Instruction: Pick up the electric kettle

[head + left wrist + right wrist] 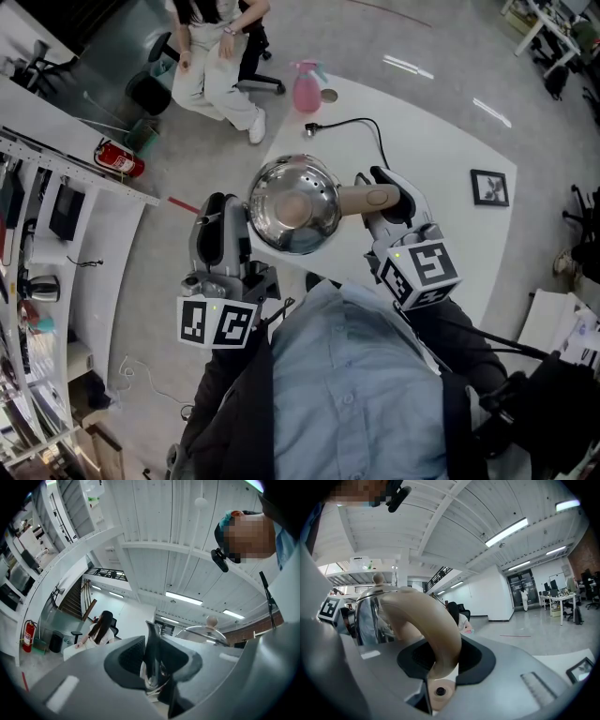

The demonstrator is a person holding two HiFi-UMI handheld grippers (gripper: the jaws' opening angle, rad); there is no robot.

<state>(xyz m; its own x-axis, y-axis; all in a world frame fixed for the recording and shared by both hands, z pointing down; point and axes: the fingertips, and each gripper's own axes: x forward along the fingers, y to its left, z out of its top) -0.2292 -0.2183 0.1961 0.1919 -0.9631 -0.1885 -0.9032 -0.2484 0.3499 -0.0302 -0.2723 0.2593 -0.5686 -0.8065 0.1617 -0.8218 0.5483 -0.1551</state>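
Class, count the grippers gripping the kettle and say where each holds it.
2. The left gripper grips the kettle by its spout, at the kettle's left in the head view; the right gripper grips its beige handle, at the right. No other gripper shows.

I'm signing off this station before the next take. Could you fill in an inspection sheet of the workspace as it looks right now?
Surface: white table, mostly bare.
Job's things: steel electric kettle, lid on, apparently held clear of the table at its near edge.
Clutter: pink spray bottle at the far corner, framed picture lying flat.
Grippers: right gripper clamped on the kettle's tan handle; left gripper closed on its spout.
Cables: black cable with a plug lies loose on the table; its other end is hidden behind the right gripper.
Surroundings: fire extinguisher on the floor, shelving at the left, a seated person beyond the table.
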